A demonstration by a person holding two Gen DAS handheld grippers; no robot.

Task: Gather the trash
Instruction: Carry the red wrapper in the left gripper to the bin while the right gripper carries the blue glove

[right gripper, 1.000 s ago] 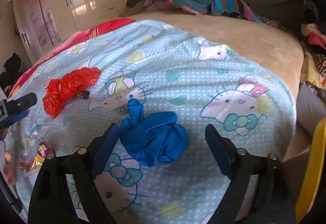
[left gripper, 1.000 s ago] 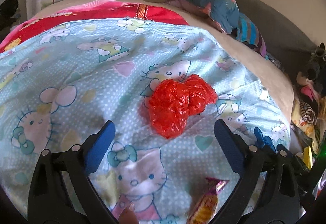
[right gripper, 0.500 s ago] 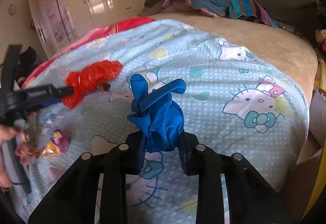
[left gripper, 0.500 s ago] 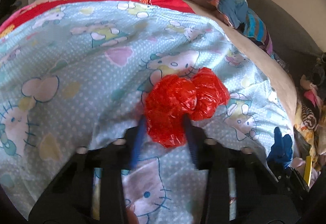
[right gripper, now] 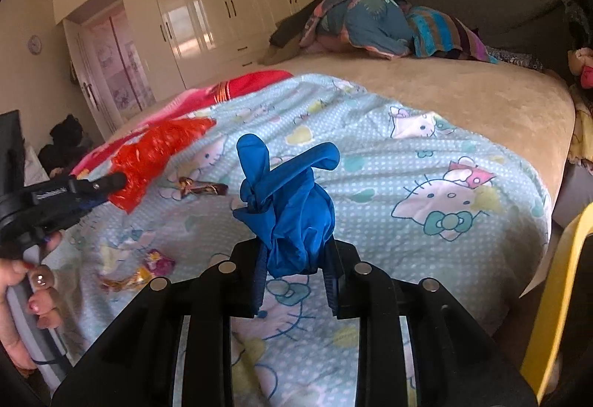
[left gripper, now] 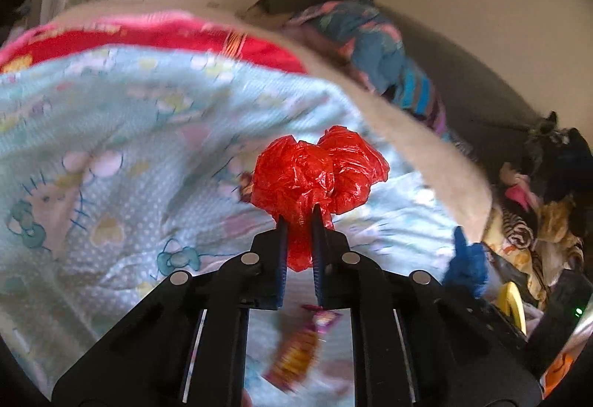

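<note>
My left gripper (left gripper: pixel 297 221) is closing on a crumpled red plastic bag (left gripper: pixel 318 169), whose bottom is pinched between the pads, lifted off the blue cartoon-print bedsheet (left gripper: pixel 111 132). In the right wrist view, my right gripper (right gripper: pixel 294 251) is shut on a bunched blue rubber glove (right gripper: pixel 292 207), held above the sheet (right gripper: pixel 407 162). The left gripper (right gripper: pixel 107 182) with the red bag (right gripper: pixel 155 151) shows there at the left, with a hand below it. A colourful snack wrapper (left gripper: pixel 300 351) lies under the left gripper, also seen as wrapper (right gripper: pixel 148 268). A dark candy wrapper (right gripper: pixel 202 188) lies beyond it.
A beige blanket (right gripper: pixel 463 99) covers the far bed, with piled clothes (right gripper: pixel 374 21) by the grey headboard. A red blanket (left gripper: pixel 148 40) lies at the sheet's far end. White wardrobes (right gripper: pixel 207 17) line the wall. A yellow chair edge (right gripper: pixel 556 288) stands at the right.
Both grippers went from wide open to shut, the left on the red bag, the right on the blue glove. Both then lifted their loads off the sheet.
</note>
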